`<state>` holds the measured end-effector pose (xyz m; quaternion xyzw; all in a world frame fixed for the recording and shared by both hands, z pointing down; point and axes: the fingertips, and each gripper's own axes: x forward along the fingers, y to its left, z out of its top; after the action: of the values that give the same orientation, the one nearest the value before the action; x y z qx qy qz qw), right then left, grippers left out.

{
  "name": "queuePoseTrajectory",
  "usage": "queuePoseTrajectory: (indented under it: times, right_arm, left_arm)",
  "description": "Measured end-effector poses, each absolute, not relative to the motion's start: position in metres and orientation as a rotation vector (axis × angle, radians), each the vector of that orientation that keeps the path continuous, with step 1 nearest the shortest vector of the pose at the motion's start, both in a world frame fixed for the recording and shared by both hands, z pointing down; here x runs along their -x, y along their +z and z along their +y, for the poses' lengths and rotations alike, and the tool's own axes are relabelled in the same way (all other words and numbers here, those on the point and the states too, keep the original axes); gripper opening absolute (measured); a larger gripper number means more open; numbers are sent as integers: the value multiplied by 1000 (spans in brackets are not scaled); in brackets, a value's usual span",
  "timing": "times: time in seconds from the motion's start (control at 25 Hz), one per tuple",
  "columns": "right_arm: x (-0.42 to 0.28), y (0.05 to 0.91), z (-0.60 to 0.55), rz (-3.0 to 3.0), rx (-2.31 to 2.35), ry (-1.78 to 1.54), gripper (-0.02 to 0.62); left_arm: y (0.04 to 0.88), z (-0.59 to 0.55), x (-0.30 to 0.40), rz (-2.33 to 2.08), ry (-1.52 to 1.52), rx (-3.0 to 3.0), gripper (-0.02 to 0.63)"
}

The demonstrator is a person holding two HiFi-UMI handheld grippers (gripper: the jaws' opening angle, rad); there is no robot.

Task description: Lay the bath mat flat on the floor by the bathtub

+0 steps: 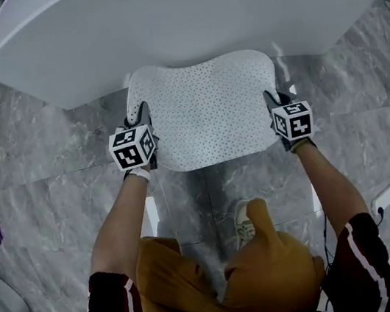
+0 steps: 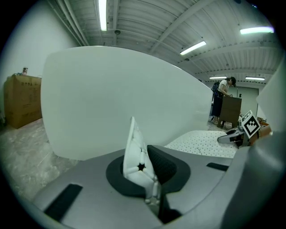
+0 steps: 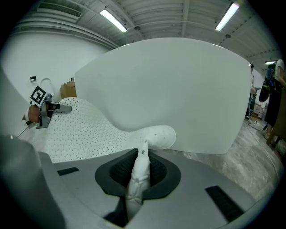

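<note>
The bath mat (image 1: 206, 112) hangs stretched between our two tongs, white and dotted with small holes. Its far edge sits just beyond the tips, close against the bathtub (image 1: 178, 20) wall. Our left tongs (image 1: 142, 116) are clamped on its left edge and our right tongs (image 1: 273, 100) are closed narrow on its right edge. In each gripper view a fold of mat stands pinched between the jaws. The floor (image 1: 50, 139) lies below both tongs. Just ahead of the right tongs, the far corner curls upward against the bathtub. We judge the risk lies there: releasing with that corner rolled, or one side before the other, could leave the mat creased or skewed rather than flat.
</note>
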<state>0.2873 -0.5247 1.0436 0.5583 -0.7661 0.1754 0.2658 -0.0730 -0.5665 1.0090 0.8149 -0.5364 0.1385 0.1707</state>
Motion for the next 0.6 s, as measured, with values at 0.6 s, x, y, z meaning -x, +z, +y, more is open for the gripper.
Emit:
queuePoseTrajectory:
  times: [0.6]
  right_arm:
    - [-300,1062,-545,-2066,-1513,473,56]
  left_arm:
    - [1025,-588,59,-1532,435,-2339,31]
